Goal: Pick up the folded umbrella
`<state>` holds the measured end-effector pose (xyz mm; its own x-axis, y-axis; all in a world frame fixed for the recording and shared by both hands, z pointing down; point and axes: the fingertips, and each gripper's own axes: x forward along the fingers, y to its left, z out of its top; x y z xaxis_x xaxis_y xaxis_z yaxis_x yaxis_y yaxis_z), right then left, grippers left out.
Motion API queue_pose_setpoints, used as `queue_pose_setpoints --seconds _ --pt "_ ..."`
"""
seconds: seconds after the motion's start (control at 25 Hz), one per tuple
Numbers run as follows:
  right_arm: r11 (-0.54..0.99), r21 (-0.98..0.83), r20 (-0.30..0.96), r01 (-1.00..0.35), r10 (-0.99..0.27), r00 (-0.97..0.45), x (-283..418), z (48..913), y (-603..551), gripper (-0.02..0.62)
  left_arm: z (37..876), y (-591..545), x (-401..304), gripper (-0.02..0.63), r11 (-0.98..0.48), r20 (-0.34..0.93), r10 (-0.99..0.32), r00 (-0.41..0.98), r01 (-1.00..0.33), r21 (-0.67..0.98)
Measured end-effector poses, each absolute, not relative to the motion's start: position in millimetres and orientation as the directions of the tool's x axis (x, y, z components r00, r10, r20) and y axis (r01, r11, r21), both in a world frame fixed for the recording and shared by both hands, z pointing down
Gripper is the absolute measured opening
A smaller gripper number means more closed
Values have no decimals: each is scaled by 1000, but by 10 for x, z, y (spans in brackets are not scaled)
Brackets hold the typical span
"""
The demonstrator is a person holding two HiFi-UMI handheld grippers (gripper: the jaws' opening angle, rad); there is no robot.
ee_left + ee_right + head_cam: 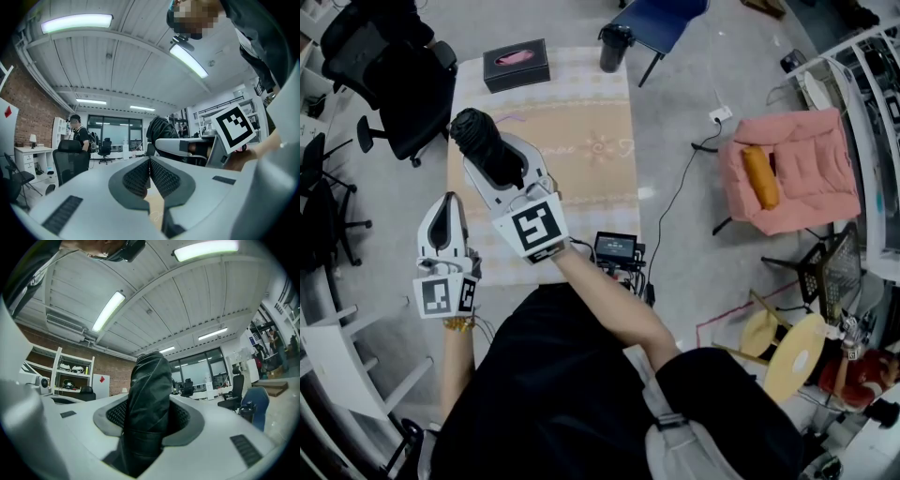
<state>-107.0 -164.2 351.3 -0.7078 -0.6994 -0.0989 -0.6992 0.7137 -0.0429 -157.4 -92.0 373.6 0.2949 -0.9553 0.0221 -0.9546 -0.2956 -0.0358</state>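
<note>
Nearest to us, the left hand-held gripper [446,208] hangs off the left edge of the tabletop [591,122]. In its own view [150,165] the two ribbed pads meet face to face with nothing between them, so it is closed and empty. Its marker cube [448,295] sits close to our wrist.

Just beside it, and a little further forward, the right hand-held gripper [501,159] reaches over the near left part of the tabletop. It is clamped on the folded umbrella [474,133]. In the right gripper view [149,417] the black, tightly wrapped umbrella [150,390] fills the gap between the jaws, with both pads pressed against its sides and its rounded end sticking out past the fingertips. The umbrella looks lifted clear of the beige cloth, though from above we cannot be sure of the gap.

Further along the tabletop, at its far left corner, lies a dark box [517,65] with something pink on its top. A black container [616,47] stands at the far right corner. Behind that is a blue chair [661,21].

Black office chairs [394,70] stand off to the far left. Well apart on the right is a pink armchair [811,159] with an orange cushion [759,176] on it.
</note>
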Motion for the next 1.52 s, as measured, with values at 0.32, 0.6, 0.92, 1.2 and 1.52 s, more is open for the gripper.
queue_pose_setpoints --seconds 0.32,0.6,0.92,1.2,1.52 --pt "716 -29 -95 -698 -697 -711 -1035 3481 -1507 195 3611 -941 -1534 14 -298 -10 -954 299 -954 -35" --pt "723 -7 -89 -690 -688 -720 -987 3506 -1384 195 3621 -933 -1534 15 -293 -24 -956 293 -956 -23" --pt "724 3 -80 -690 -688 -722 -980 3575 -1248 195 3702 -854 -1562 15 -290 -12 -957 291 -957 -12" --pt "727 18 -57 -686 -685 -727 -952 3658 -1164 195 3724 -827 -1549 15 -297 -12 -955 297 -955 -16" --pt "719 19 -27 -695 -695 -719 -919 3772 -1092 195 3799 -771 -1578 15 -301 8 -954 301 -954 -1"
